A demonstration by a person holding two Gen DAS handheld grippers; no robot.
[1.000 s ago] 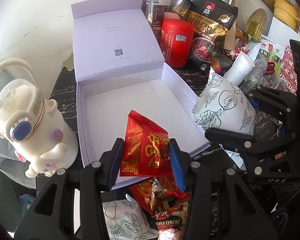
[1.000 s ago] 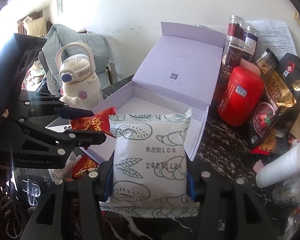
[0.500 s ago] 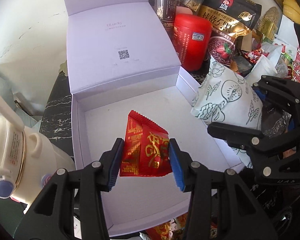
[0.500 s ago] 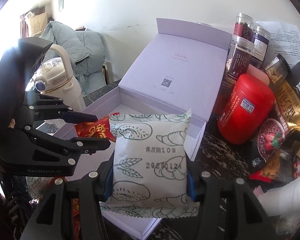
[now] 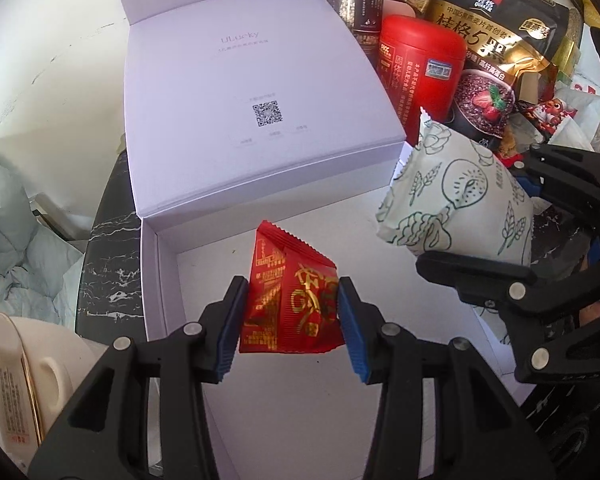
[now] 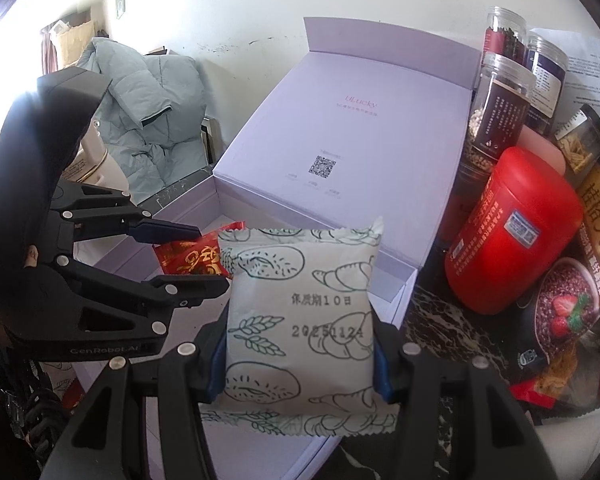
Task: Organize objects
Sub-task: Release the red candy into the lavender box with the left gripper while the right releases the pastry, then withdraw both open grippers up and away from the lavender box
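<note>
Two packets over open lilac box (image 5: 260, 92), left jaws gripping red gold-printed sachet (image 5: 290, 306), right jaws gripping pale bread-patterned pouch (image 6: 300, 320)

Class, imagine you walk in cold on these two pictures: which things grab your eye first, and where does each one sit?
The open lilac gift box fills the middle, its lid standing up at the back. Over its bare floor the left gripper pinches a red snack packet, while the right gripper beside it clamps a pale bread packet printed with wheat and croissants. Right of the box stands a bright red canister among jars and pouches.
</note>
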